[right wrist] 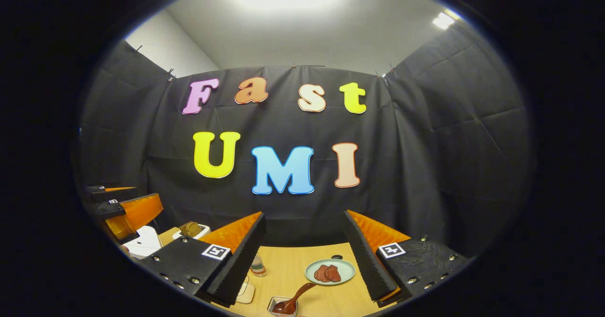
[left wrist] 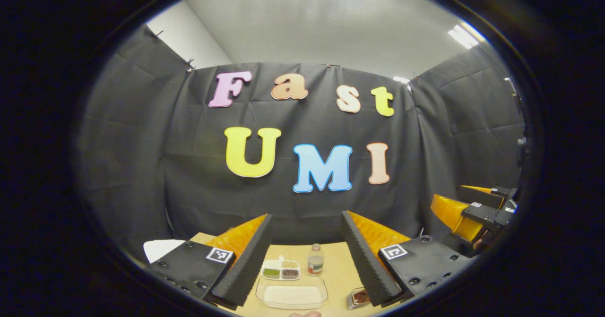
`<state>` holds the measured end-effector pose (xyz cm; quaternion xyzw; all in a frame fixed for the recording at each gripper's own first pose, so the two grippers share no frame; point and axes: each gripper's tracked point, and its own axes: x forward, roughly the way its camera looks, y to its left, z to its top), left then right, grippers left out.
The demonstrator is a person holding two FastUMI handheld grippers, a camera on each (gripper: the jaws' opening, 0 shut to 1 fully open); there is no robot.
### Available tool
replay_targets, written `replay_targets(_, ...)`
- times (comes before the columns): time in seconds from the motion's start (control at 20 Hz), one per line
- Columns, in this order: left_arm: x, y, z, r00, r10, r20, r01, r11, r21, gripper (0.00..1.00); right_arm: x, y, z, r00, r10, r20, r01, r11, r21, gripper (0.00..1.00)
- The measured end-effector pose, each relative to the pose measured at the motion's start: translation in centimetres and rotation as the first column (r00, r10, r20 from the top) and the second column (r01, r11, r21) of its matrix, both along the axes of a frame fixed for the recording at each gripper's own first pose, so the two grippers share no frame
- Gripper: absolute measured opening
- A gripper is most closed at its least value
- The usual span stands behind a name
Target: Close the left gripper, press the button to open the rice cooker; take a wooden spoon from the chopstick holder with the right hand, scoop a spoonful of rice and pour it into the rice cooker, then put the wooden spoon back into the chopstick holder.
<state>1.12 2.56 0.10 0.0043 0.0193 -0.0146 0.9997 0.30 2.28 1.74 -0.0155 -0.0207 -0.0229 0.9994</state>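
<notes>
Left gripper point(left wrist: 302, 255) open above rice tray point(left wrist: 292, 292), divided dish point(left wrist: 280, 269)

Left gripper view: white shape point(left wrist: 160, 248) outside the left finger point(left wrist: 246, 265), cut by the gripper body, can't identify. Small holder point(left wrist: 358, 298) by the right finger, half hidden behind it. Something pale point(left wrist: 305, 314) between the fingers, clipped at the bottom edge.

Right gripper view: bottle point(right wrist: 257, 266) and flat white item point(right wrist: 246, 292) partly hidden by the left finger point(right wrist: 238, 260). White appliance point(right wrist: 142, 242) far left, mostly covered. Spoon's container point(right wrist: 282, 306) clipped at the bottom edge.
</notes>
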Motion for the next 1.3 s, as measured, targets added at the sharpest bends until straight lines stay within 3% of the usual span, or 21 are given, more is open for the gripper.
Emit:
replay_targets(0.1, 0.1, 1.6, -0.2, 1.000, 0.017, -0.004, -0.017, 1.000, 0.001, 0.97, 0.1, -0.1, 0.2, 1.000, -0.009, -0.001, 0.009, 1.000, -0.003, 0.98)
replay_targets(0.15, 0.0, 1.8, -0.3, 1.000, 0.022, -0.002, -0.022, 1.000, 0.001, 0.92, 0.2, 0.1, 0.3, 1.000, -0.005, 0.001, 0.005, 1.000, 0.000, 0.98)
replay_targets(0.2, -0.1, 2.2, -0.2, 1.000, 0.026, 0.000, -0.026, 1.000, 0.004, 0.96, 0.2, 0.4, 0.3, 1.000, -0.001, 0.000, 0.001, 1.000, 0.003, 0.98)
replay_targets(0.4, -0.6, 3.8, -0.7, 0.998, 0.059, -0.003, -0.059, 0.998, 0.020, 0.93, 0.1, 0.9, 0.3, 1.000, 0.011, 0.001, -0.011, 1.000, 0.003, 0.98)
replay_targets(0.55, -0.9, 5.1, -1.1, 0.995, 0.096, -0.003, -0.096, 0.995, 0.036, 0.96, 0.3, 1.6, 0.0, 1.000, 0.022, 0.001, -0.022, 1.000, -0.004, 0.98)
replay_targets(0.75, -1.4, 6.6, -3.0, 0.992, 0.120, -0.049, -0.118, 0.993, 0.028, 0.80, 0.4, 2.7, -0.7, 0.999, 0.046, -0.021, -0.046, 0.999, -0.005, 0.96)
replay_targets(0.85, -1.8, 8.0, -4.5, 0.984, 0.154, -0.086, -0.153, 0.988, 0.023, 0.53, 0.4, 3.3, -1.2, 0.997, 0.064, -0.035, -0.065, 0.998, -0.013, 0.98)
replay_targets(0.95, -2.1, 8.3, -6.1, 0.981, 0.136, -0.136, -0.137, 0.991, 0.002, 0.33, 0.4, 3.6, -1.6, 0.996, 0.075, -0.042, -0.076, 0.997, -0.022, 0.98)
replay_targets(1.0, -2.1, 8.8, -6.9, 0.978, 0.130, -0.161, -0.133, 0.991, -0.010, 0.17, 0.4, 3.8, -1.7, 0.996, 0.080, -0.045, -0.081, 0.996, -0.022, 0.98)
replay_targets(1.1, -2.3, 10.0, -8.9, 0.967, 0.116, -0.225, -0.128, 0.991, -0.039, 0.09, 0.3, 4.2, -2.3, 0.995, 0.087, -0.057, -0.088, 0.996, -0.017, 0.98)
replay_targets(1.3, -3.2, 15.0, -14.0, 0.916, 0.149, -0.372, -0.217, 0.965, -0.147, 0.09, 0.1, 4.4, -3.5, 0.992, 0.091, -0.087, -0.091, 0.996, -0.004, 0.98)
